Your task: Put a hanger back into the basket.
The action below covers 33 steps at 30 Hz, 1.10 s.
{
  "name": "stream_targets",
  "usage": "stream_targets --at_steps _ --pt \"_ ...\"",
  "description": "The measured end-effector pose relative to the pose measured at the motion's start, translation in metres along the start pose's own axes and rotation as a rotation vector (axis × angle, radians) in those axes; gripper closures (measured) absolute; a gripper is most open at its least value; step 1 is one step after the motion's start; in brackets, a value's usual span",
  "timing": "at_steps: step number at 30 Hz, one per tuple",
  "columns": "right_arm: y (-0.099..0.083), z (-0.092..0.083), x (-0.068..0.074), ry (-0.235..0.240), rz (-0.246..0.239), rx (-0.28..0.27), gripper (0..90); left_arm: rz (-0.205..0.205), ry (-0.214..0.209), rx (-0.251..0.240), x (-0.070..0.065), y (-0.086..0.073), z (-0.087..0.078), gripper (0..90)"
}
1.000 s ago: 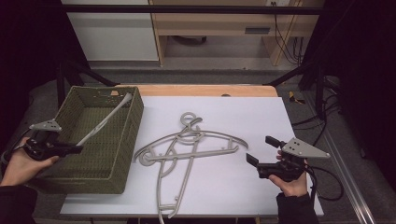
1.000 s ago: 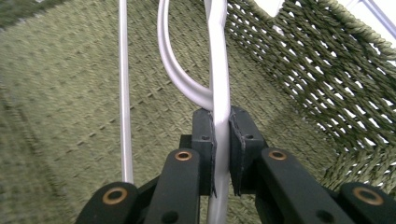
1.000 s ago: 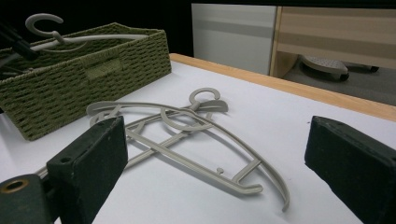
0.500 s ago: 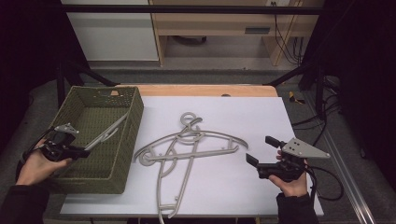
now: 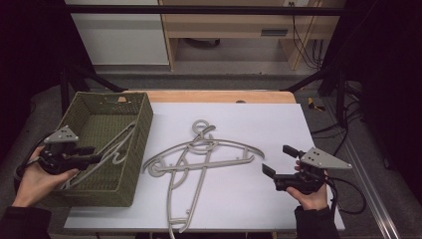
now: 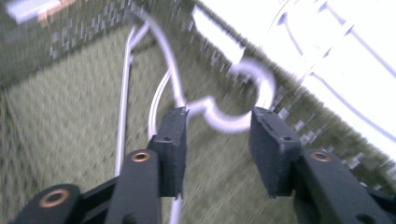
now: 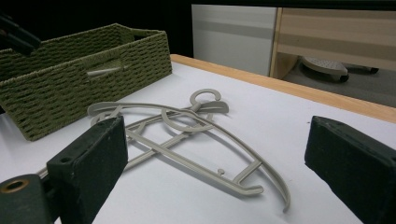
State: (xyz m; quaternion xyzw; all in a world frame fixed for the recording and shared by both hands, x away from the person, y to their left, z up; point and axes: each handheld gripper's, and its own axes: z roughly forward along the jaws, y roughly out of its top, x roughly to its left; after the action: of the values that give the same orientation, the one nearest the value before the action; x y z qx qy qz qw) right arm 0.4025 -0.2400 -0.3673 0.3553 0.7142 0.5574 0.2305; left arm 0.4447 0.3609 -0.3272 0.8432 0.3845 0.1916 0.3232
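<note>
Item: one grey hanger [image 5: 107, 152], lying slantwise inside the green woven basket [image 5: 130, 164] at the table's left, its hook [image 6: 243, 100] near the basket's inner wall; the left gripper [image 5: 94, 158], which a second ago had it clamped, has just been opening its jaws, and the hook now sits between the parted pads untouched, so this hanger counts as delivered. Remaining stock: two hangers [image 5: 201, 159] crossed on the white table [image 5: 318, 124], outside the basket. The right gripper [image 5: 278, 162] rests at the table's right, jaws wide apart and empty, pointed at that pile.
</note>
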Motion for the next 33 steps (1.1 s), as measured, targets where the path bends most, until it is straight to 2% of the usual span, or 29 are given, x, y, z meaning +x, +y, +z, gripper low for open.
stream_targets --at_steps 2,7,16,19,25,33 --pt "0.000 0.000 0.000 0.000 0.000 -0.001 6.1 0.004 0.008 -0.041 -0.009 0.008 0.000 48.0" --pt "0.000 0.000 0.000 0.000 0.000 0.002 6.1 0.030 -0.022 -0.131 -0.031 0.027 0.005 36.0" --pt "0.000 -0.001 -0.001 -0.004 0.003 0.003 6.1 0.070 -0.059 -0.202 -0.071 0.057 0.026 19.3" --pt "0.000 -0.001 -0.001 -0.004 0.007 0.002 6.1 0.075 -0.086 -0.215 -0.083 0.064 0.035 17.7" --pt "0.000 -0.002 -0.002 -0.007 0.009 0.002 6.2 0.106 -0.113 -0.215 -0.104 0.076 0.055 17.7" --pt "0.000 -0.003 -0.003 -0.007 0.006 -0.003 6.1 0.120 -0.138 -0.149 -0.117 0.085 0.087 17.1"
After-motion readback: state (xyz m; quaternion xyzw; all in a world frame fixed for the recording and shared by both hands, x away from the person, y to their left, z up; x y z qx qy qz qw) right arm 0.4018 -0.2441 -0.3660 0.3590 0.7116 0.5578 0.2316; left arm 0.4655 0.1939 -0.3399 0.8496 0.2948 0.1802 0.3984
